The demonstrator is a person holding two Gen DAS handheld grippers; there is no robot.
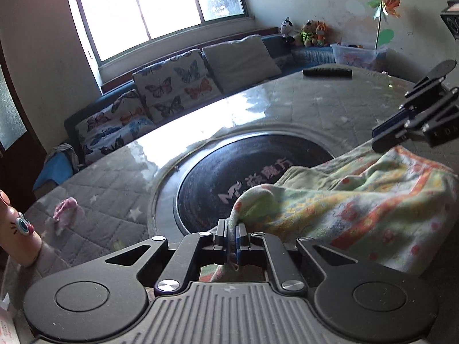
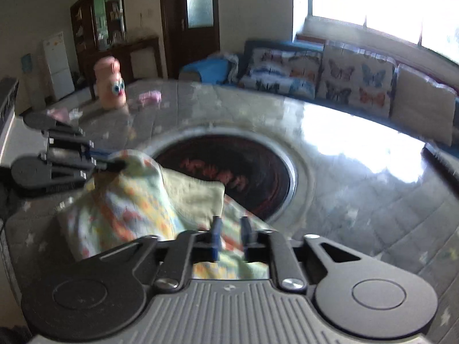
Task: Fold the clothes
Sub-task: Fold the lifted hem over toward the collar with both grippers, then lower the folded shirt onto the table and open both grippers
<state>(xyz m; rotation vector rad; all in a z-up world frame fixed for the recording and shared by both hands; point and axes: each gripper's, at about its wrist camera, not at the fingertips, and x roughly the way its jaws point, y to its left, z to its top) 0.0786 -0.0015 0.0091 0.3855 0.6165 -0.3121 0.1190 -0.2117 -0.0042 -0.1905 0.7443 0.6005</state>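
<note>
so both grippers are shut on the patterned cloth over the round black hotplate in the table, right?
Not quite. Only the left gripper is shut on the patterned cloth. The right wrist view shows the right gripper with its jaws apart, the cloth lying between them but not pinched. The cloth does lie partly over the round black hotplate.

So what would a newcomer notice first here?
The pastel patterned cloth, heaped over the near edge of the round black burner sunk in the table. The left gripper pinches one corner; the right gripper stands open over another fold.
</note>
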